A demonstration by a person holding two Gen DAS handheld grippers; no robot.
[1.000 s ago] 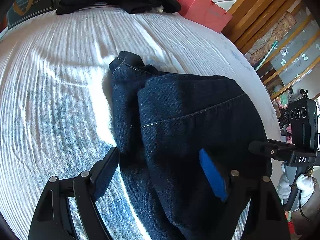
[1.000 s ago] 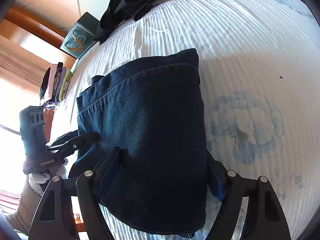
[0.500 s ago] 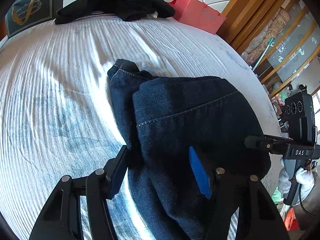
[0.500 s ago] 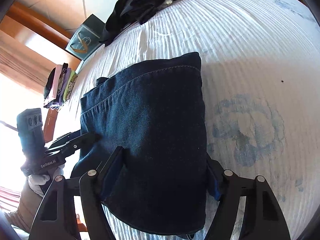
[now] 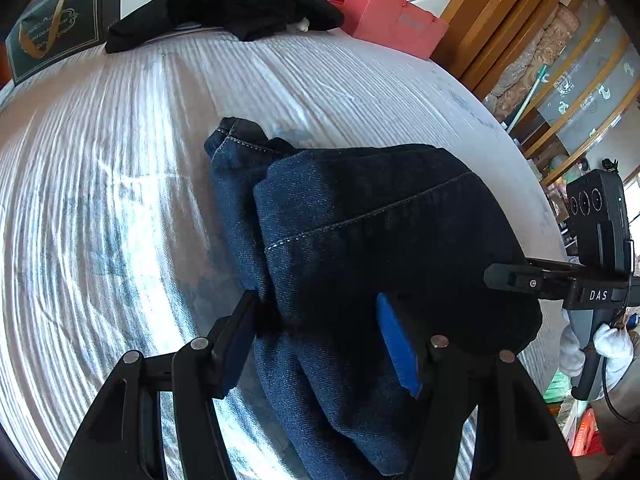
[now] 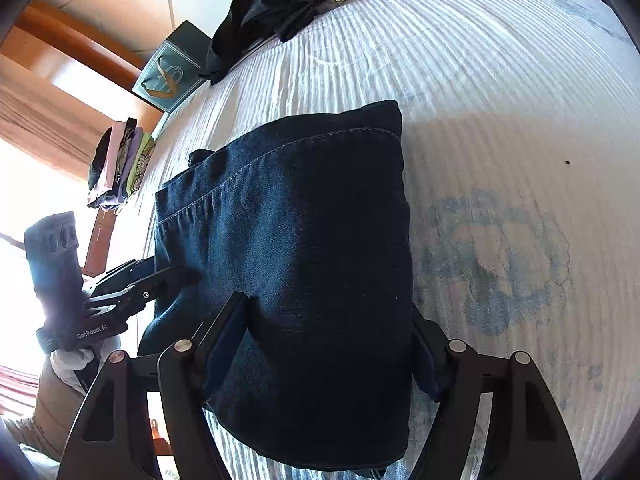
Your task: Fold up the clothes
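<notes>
Folded jeans [image 5: 360,240] lay on the bed [image 5: 100,200] toward its near edge. The left gripper [image 5: 320,340] and right gripper [image 6: 332,344] both stood apart, fingers straddling the denim, not clamped. Black clothes [image 5: 240,4] lay at the bed's far edge.

Dark indigo jeans [image 5: 360,240], pale contrast stitching along the seams. Beneath them a white ribbed bedspread [image 5: 100,160] with a faded blue floral print [image 6: 496,264]. Black clothes [image 5: 240,4] heaped at the far edge, a coral-pink bag [image 5: 392,20] beside them, a dark green bag [image 5: 56,28] with a gold ribbon motif. Black fingers [image 5: 236,336], one pad bright blue.
</notes>
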